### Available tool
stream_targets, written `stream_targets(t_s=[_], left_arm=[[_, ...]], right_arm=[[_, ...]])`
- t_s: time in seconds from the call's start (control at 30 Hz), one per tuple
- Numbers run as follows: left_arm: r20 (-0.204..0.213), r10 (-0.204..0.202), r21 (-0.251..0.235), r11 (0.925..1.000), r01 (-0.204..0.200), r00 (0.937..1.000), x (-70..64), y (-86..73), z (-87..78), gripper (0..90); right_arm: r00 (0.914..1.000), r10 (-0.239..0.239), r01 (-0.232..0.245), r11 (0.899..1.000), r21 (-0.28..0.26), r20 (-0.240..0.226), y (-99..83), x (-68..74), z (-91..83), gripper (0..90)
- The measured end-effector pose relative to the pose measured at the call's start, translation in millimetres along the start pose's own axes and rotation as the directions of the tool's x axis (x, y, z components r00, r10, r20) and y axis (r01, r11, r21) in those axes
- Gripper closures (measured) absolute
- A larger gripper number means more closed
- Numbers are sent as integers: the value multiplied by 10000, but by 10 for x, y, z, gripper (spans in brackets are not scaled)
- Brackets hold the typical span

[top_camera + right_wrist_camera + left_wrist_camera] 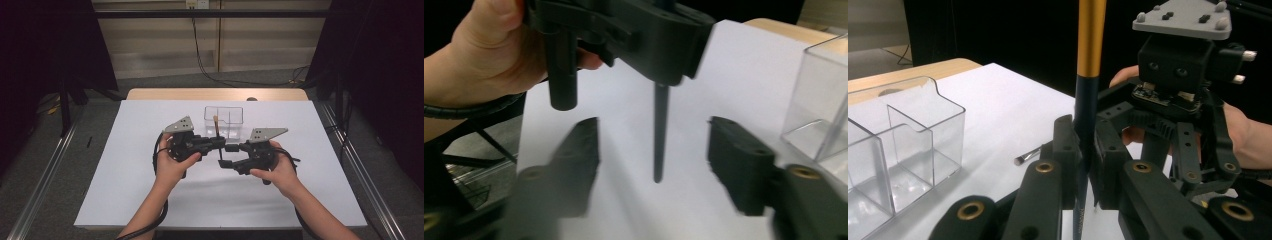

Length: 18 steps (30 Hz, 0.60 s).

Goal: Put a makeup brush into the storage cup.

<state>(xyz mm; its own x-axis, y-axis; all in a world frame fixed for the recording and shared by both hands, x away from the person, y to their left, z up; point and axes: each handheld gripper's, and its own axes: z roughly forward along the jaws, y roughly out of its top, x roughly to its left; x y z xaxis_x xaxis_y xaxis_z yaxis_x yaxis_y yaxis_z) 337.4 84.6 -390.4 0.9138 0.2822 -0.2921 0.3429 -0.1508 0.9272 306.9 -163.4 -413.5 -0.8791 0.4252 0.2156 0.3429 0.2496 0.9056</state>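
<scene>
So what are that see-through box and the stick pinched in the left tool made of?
The box looks like clear hard plastic: glossy, with the table visible through its walls and dividers. The stick, clamped upright in the left tool, has a gold band that shines like metal or metallic paint over a dark smooth shaft, probably plastic or lacquered wood; the pictures leave that open.

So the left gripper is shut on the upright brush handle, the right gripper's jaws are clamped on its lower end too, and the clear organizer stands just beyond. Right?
Not quite. The right gripper is open: in the right gripper view its jaws stand wide apart on either side of the brush, touching nothing. The left gripper is shut on the upright handle, and the clear organizer stands just beyond.
</scene>
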Motion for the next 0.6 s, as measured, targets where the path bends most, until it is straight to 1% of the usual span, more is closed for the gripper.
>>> stream_targets(t_s=[0.03,0.07,0.1,0.2,0.23,0.27,0.33,0.4,0.43,0.5,0.57,0.6], left_arm=[[-99,135,42,9999,-135,9999,4,8,-13,831],[-104,135,45,9999,-135,9999,6,9,-18,831],[-179,100,92,9999,-99,9998,12,8,-30,830],[-264,88,146,9999,-84,9996,23,-2,-35,829],[-297,118,176,9998,-113,9995,28,-7,-38,829],[-336,234,264,9994,-225,9992,30,-13,-38,830],[-397,256,281,9993,-245,9989,25,-14,-36,830],[-452,297,269,9992,-285,9985,18,-13,-34,830],[-466,310,258,9992,-298,9984,19,-12,-35,830],[-477,313,237,9993,-302,9984,16,-13,-34,830],[-499,344,348,9989,-327,9982,18,-17,-33,830],[-532,387,368,9986,-368,9978,19,-20,-29,831]], right_arm=[[9996,-240,241,9997,-63,162,9,-16,-31,260],[9996,-240,241,9997,-63,162,9,-16,-31,260],[9994,-254,255,9997,-50,247,19,-31,-54,186],[9991,-187,189,9998,-44,383,25,-45,-81,171],[9985,-242,246,9997,-75,496,27,-51,-91,155],[9988,-186,195,9996,-199,455,33,-63,-112,129],[9985,-132,144,9997,-221,538,38,-69,-126,125],[9984,16,13,9987,-512,567,54,-85,-159,124],[9984,16,13,9987,-512,567,54,-85,-159,124],[9984,60,-16,9971,-757,569,84,-91,-189,114],[9980,38,14,9965,-831,624,95,-87,-199,114],[9984,71,-22,9961,-880,558,115,-86,-210,104]])
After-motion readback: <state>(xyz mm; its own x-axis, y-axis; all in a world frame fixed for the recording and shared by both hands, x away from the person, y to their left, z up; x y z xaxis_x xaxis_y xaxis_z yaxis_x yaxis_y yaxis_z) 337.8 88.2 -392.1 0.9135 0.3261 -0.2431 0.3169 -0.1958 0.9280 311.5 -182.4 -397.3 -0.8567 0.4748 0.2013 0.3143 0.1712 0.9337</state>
